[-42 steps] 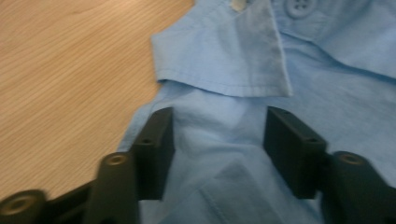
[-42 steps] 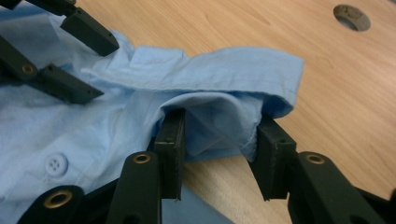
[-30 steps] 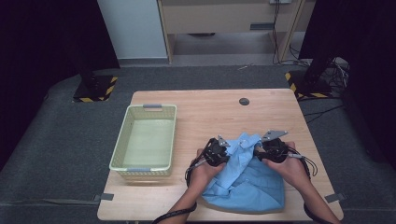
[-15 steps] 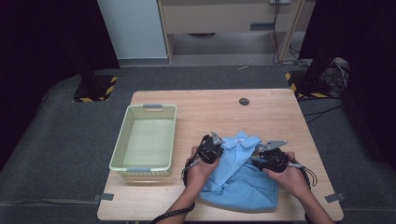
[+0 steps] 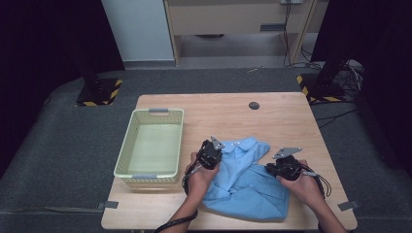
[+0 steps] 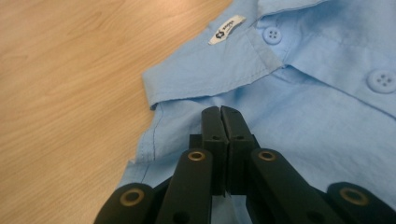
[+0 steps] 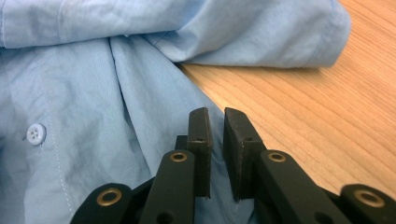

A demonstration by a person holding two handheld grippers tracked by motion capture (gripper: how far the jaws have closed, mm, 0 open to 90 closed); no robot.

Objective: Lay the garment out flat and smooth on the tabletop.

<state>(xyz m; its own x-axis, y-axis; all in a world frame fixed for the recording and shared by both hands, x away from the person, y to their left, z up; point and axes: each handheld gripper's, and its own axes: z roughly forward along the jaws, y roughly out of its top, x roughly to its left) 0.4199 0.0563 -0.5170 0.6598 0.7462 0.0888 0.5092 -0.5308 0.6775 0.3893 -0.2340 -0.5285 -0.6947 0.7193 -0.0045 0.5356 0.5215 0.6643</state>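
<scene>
High view: I found the blue shirt [image 5: 245, 182] lying crumpled on the desk [image 5: 272, 116], right of the green basket [image 5: 151, 145]. My left gripper [image 5: 210, 154] sat at the shirt's left edge by the collar, my right gripper [image 5: 285, 167] at its right edge.

Left gripper view: the fingers [image 6: 211, 126] were pressed together over the fabric below the collar [image 6: 205, 74]; I could not tell whether cloth was caught.

Right gripper view: the fingers [image 7: 200, 135] stood slightly parted over the shirt's edge, holding nothing.
</scene>
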